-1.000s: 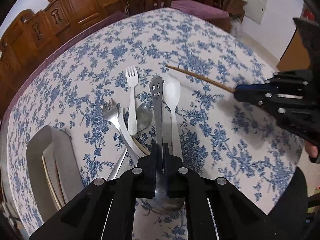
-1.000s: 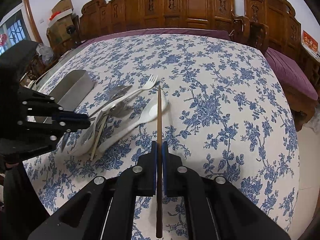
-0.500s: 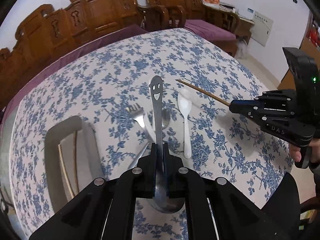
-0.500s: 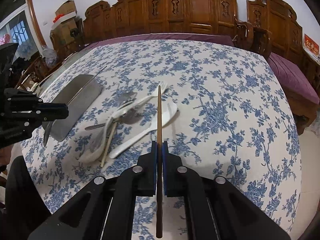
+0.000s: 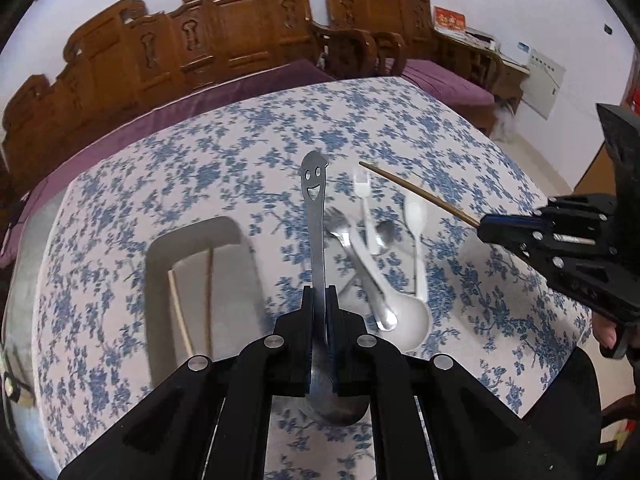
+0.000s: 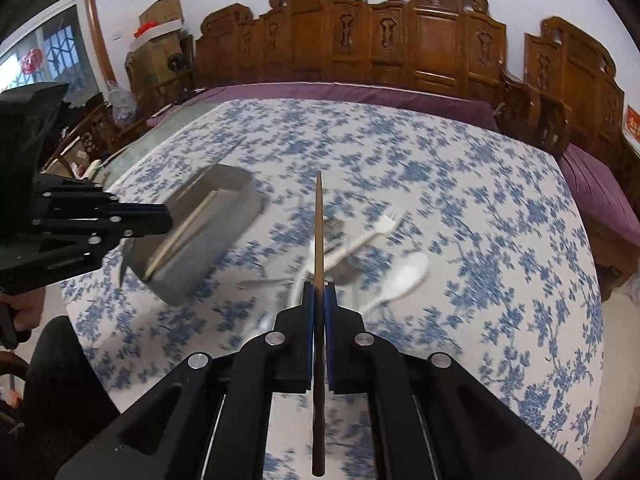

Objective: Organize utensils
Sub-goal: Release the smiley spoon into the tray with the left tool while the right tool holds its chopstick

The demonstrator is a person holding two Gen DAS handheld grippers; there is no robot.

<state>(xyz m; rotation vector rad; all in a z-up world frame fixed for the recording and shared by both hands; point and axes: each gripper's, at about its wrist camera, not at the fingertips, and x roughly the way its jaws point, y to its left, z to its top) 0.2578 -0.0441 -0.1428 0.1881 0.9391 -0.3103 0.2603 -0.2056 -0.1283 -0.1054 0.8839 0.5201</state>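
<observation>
My left gripper [image 5: 320, 294] is shut on a steel spoon with a smiley-face handle [image 5: 314, 196], held above the table. My right gripper [image 6: 319, 290] is shut on a brown chopstick [image 6: 319, 224]; that chopstick also shows in the left wrist view [image 5: 416, 192]. A grey tray [image 5: 160, 248] with two chopsticks [image 5: 180, 316] in it lies left of the spoon; it shows in the right wrist view too [image 6: 224, 184]. A pile of utensils lies right of the tray: a steel fork [image 5: 340, 228], a white plastic fork [image 5: 362, 188] and white spoons [image 5: 414, 216].
The table wears a blue-flowered cloth [image 5: 240, 152]. Carved wooden chairs [image 5: 224, 36] with purple cushions stand around the far edge. The person's hand [image 5: 604, 328] holds the right gripper at the table's right side. Cardboard boxes [image 6: 160, 28] sit at the back left.
Both grippers have risen and swung left with their loads. The tray now lies closer under and left of the spoon; the utensil pile has shifted right in the left view.
</observation>
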